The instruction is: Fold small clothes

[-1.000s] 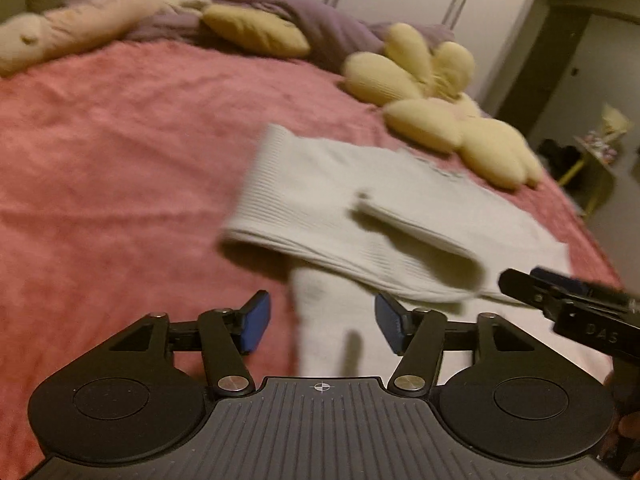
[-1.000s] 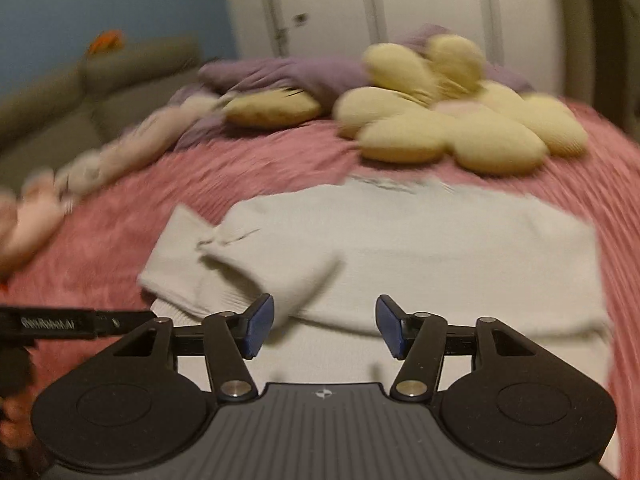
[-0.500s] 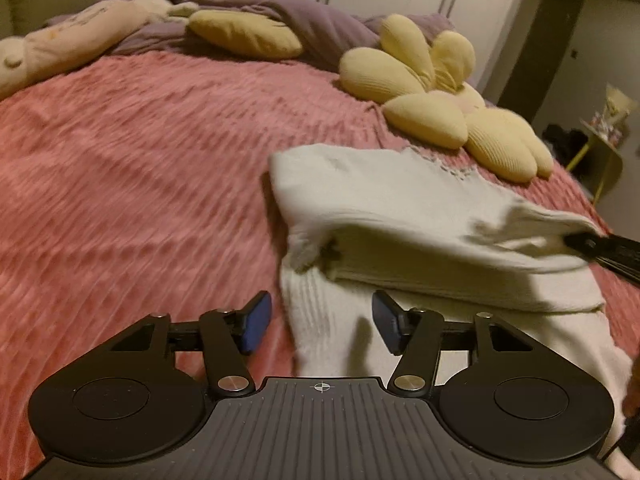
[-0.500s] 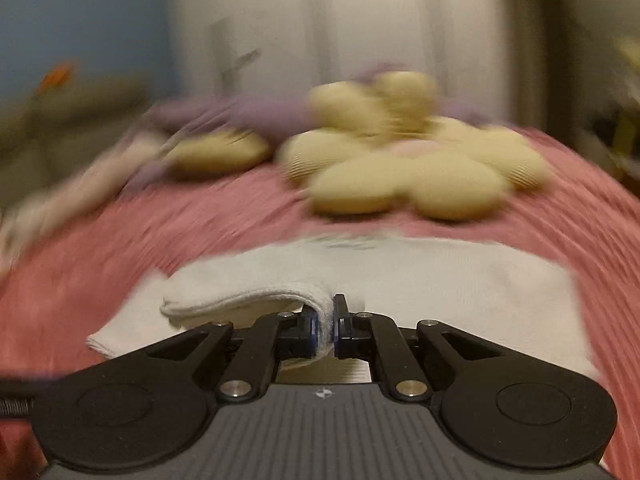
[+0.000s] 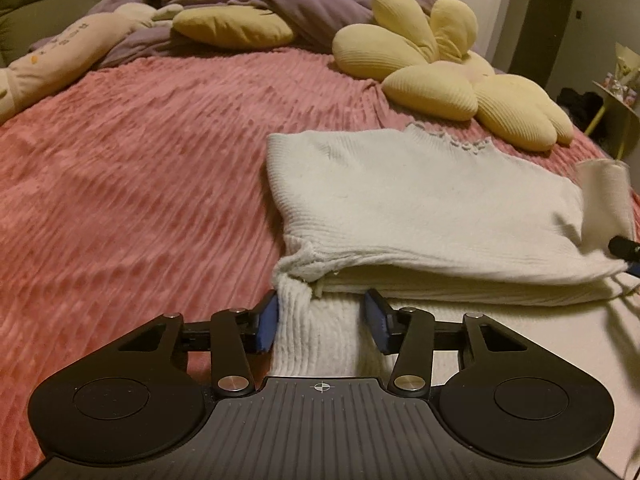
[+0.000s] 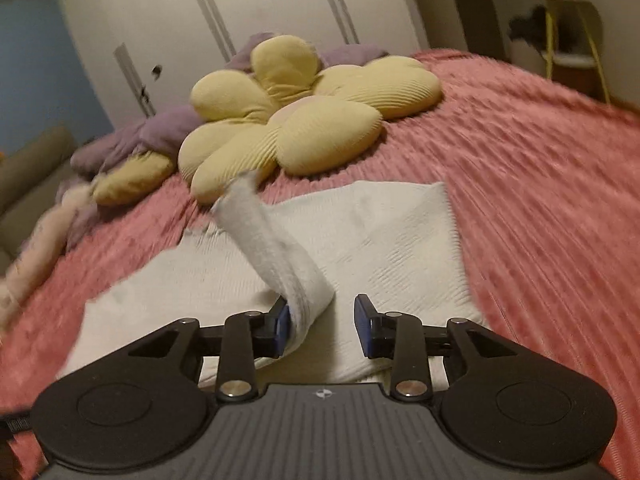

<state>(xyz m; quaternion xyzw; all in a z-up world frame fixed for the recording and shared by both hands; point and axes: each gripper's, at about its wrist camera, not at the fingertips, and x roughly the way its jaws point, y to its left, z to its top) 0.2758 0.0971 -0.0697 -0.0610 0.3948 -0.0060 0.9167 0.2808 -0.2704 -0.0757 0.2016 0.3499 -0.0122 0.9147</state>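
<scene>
Sweater (image 5: 420,204), cream ribbed knit, lies part-folded on the pink bedspread (image 5: 140,168), both grippers' jaws apart, its sleeve (image 6: 276,256) blurred at twelve o'clock, perhaps resting against the right gripper (image 6: 322,326).

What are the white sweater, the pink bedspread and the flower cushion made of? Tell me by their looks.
White sweater: looks like soft knit, probably cotton or wool blend; fine ribbing, matte, limp folds. Pink bedspread: seems plush fleece or chenille; raised wavy ridges, faint sheen. Flower cushion: appears to be ribbed, corduroy-like yellow fabric over soft stuffing; puffy petals. Fibres can't be confirmed.
</scene>
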